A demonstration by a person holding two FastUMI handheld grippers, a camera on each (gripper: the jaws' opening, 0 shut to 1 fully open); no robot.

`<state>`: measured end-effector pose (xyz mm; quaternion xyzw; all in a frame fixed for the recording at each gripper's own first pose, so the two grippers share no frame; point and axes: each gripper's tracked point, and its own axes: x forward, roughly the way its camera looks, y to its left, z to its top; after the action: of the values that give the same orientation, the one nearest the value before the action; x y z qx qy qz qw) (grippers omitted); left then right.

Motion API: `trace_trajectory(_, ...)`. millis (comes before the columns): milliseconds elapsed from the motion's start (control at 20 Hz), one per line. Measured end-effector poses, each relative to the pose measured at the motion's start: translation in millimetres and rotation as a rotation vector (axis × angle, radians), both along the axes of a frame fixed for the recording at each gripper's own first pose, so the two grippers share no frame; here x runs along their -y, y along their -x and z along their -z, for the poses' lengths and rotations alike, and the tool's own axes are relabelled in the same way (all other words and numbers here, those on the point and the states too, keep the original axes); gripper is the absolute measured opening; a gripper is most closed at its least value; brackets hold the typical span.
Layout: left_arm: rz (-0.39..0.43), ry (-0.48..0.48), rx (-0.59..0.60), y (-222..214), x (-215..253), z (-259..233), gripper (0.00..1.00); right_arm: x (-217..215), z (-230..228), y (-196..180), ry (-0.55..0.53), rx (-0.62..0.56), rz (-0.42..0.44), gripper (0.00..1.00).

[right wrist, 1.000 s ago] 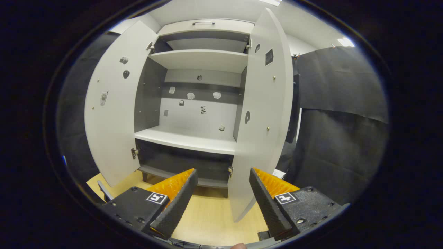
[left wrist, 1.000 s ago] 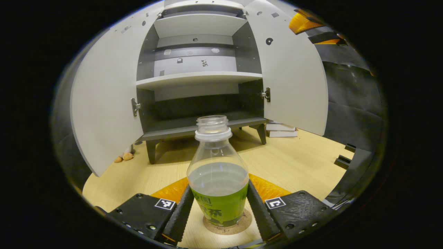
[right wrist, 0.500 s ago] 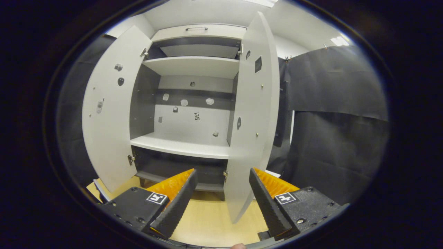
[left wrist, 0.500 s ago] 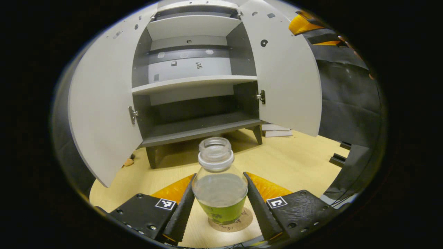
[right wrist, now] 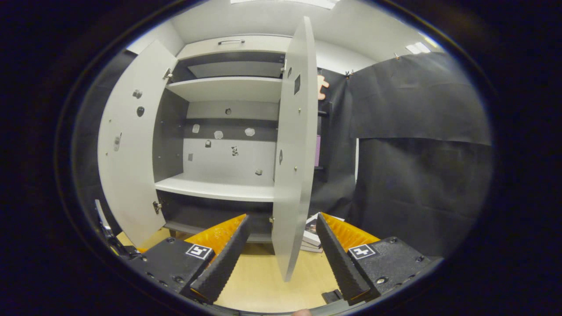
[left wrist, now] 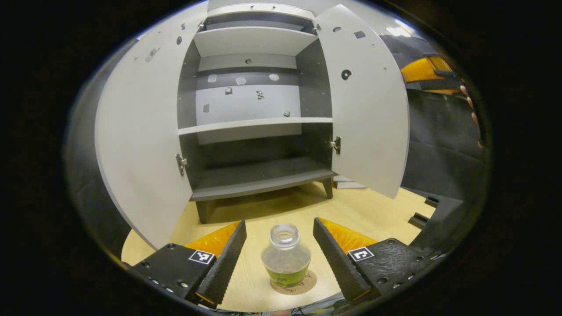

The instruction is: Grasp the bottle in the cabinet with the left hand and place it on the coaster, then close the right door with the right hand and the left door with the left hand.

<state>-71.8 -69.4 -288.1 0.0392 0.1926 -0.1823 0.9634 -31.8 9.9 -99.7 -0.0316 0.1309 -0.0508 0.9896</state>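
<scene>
In the left gripper view a clear uncapped bottle (left wrist: 286, 259) with a green label stands upright on a round cork coaster (left wrist: 295, 282) on the wooden table. My left gripper (left wrist: 278, 250) is open, raised above and behind the bottle, its fingers apart from it. The grey cabinet (left wrist: 254, 131) stands beyond with its left door (left wrist: 140, 145) and right door (left wrist: 366, 114) swung open. In the right gripper view my right gripper (right wrist: 281, 245) is open and holds nothing, with the right door's (right wrist: 295, 149) free edge straight ahead between its fingers. The left door (right wrist: 129, 145) stands open.
Shelves inside the cabinet (right wrist: 219, 188) are bare apart from small marks on the back panel. A stack of books (right wrist: 312, 235) lies on the table behind the right door. The other gripper and a hand (left wrist: 472, 109) show at the far right of the left gripper view.
My left gripper let go of the bottle and drew up and back, leaving it on the coaster. My right gripper shifted right, so the right door now appears edge-on.
</scene>
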Motion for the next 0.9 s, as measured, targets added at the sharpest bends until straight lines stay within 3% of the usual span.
trace_trajectory(450, -0.18, 0.045, 0.068, -16.4, -13.3, -96.9, 0.96, 61.6, -52.0, -11.9, -0.022, 0.123, -0.018, 0.99)
trace_trajectory(900, -0.32, 0.088, 0.178, -26.8, -32.2, -196.8, 0.95, 118.5, -76.7, -28.7, -0.039, 0.169, -0.02, 0.99)
